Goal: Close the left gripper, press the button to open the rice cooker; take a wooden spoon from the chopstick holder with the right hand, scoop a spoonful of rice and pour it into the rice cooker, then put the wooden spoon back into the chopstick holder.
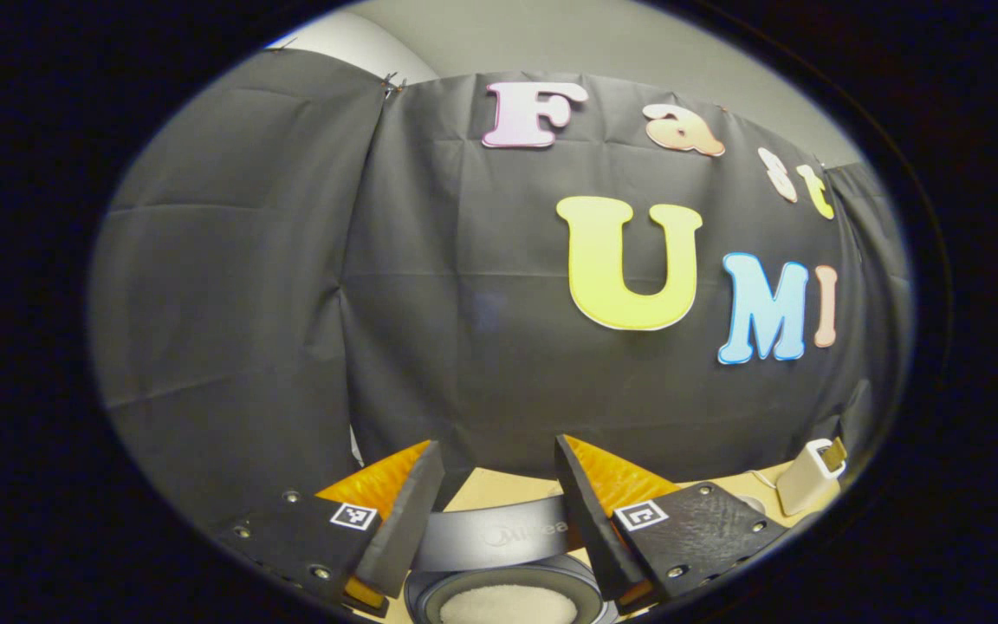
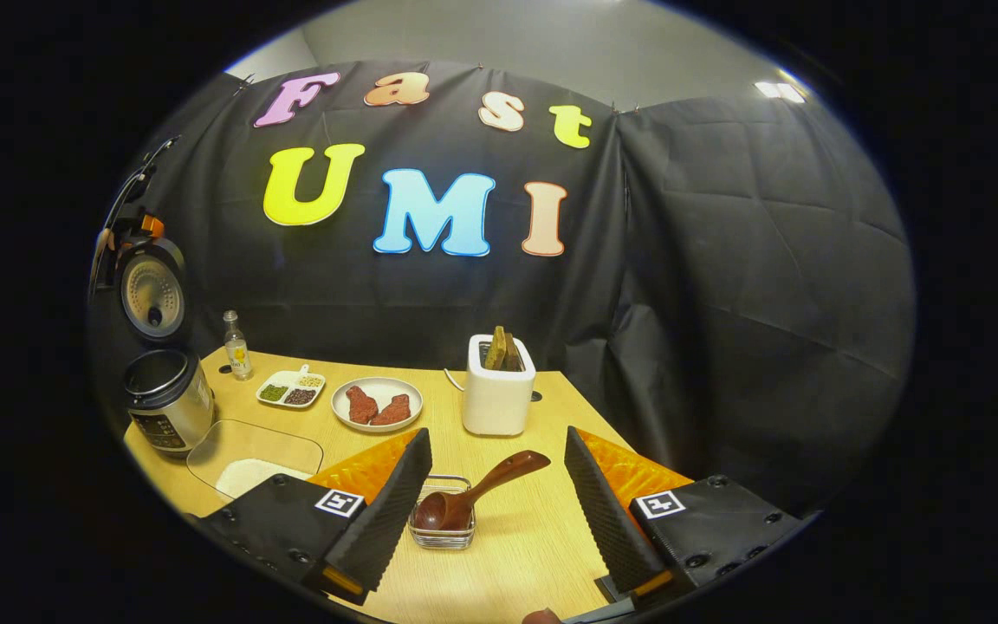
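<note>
Resting bowl-down in the wire chopstick holder [image 2: 441, 513], the wooden spoon [image 2: 475, 496] is seen between the widely parted fingers of the right gripper [image 2: 497, 503]. The rice cooker [image 2: 166, 399] is shown open at the table's [image 2: 542, 555] far left, lid raised. The left gripper [image 1: 499, 520] is likewise spread wide above the cooker's rim; the lettering there is too blurred to be read. A toaster [image 2: 497, 390] and plate [image 2: 378, 404] are placed behind.

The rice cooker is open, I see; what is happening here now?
A person holds two tongs. The rice cooker stands at the table's corner with its lid up. The wooden spoon rests in the small wire holder. The right tongs are open in front of it, holding nothing. The left tongs are open above the cooker.
</note>
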The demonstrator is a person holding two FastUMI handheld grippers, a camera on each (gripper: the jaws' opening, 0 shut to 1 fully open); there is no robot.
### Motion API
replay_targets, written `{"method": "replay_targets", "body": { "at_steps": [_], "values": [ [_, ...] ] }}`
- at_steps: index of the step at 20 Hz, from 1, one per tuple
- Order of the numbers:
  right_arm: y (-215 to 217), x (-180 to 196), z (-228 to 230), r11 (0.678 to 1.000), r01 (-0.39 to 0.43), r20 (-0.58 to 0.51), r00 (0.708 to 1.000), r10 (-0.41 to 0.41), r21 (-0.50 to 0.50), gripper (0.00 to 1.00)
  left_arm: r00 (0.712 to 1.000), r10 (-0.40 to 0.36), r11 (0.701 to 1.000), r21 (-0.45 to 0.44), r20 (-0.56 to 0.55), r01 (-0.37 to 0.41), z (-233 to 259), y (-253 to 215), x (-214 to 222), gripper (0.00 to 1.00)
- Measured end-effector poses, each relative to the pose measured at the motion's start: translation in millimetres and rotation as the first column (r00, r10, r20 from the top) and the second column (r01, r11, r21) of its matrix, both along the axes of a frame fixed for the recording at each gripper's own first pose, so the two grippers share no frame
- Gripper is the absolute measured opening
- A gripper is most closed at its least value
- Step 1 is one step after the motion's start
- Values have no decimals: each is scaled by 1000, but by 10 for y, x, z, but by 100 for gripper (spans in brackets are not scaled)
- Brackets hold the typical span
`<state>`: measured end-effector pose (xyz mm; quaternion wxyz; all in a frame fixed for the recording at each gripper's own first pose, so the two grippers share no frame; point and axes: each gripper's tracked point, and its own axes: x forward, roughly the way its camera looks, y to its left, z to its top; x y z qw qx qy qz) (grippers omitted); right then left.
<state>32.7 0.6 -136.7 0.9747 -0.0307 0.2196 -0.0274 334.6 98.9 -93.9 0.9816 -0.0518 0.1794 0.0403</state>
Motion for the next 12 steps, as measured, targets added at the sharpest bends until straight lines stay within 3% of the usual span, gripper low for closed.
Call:
{"method": "replay_targets", "body": {
  "at_steps": [4, 9, 12],
  "values": [
    [-46, -30, -30, 1000, -10, -4, 1000, 10, 15, 98, 1000, -2, 1000, -1, -1, 2, -16, -128, -336, 86],
    [-109, -62, -58, 999, -25, -8, 1000, 26, 28, 98, 1000, -3, 1000, 3, -9, 3, -63, -213, -576, 82],
    [-129, -76, -87, 999, -38, -14, 999, 38, 32, 98, 1000, -4, 1000, 5, -16, 4, -106, -262, -747, 87]
  ]
}}
